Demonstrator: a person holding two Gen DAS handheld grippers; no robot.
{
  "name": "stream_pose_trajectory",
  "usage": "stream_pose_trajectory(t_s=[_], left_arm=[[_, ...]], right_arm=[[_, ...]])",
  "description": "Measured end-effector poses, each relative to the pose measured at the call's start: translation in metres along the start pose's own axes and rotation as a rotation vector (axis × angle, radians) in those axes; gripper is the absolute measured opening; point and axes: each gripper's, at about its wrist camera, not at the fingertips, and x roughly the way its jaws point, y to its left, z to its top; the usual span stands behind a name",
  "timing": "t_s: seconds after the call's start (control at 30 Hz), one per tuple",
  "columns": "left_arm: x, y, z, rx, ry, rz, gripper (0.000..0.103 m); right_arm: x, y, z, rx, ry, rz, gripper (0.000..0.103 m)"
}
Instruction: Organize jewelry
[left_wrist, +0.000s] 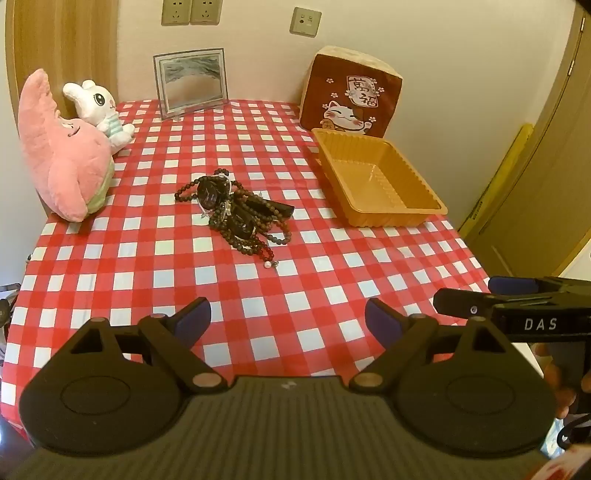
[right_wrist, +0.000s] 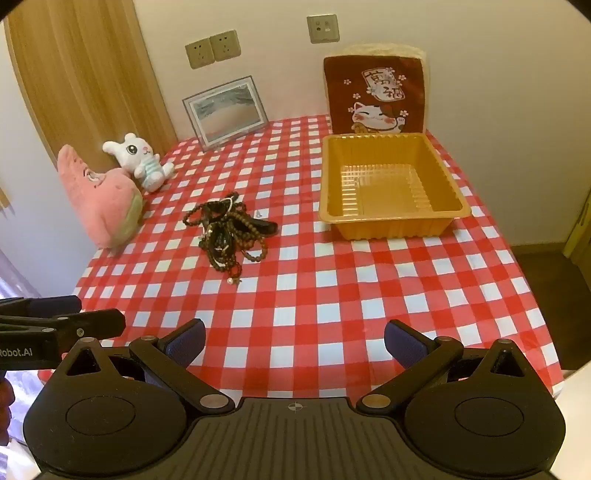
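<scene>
Tangling beads (left_wrist: 236, 214) indistinct within pile

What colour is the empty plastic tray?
Orange-yellow; the tray shows best in the right wrist view.

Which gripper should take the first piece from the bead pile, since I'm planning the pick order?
Left, probably. Both the left gripper and right gripper are open and empty above the near table edge. The jewelry pile lies almost straight ahead of the left; the right faces nearer the orange tray.
</scene>
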Motion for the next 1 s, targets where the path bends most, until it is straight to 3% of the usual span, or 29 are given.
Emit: stream_pose_trajectory(t_s=[1.0], left_arm=[[-0.0025,-0.0004,0.0077,-0.005,-0.003,-0.002,0.089]], right_arm=[[-0.0020,0.0019,0.0044,-0.017,-0.010,-0.003,0.103]])
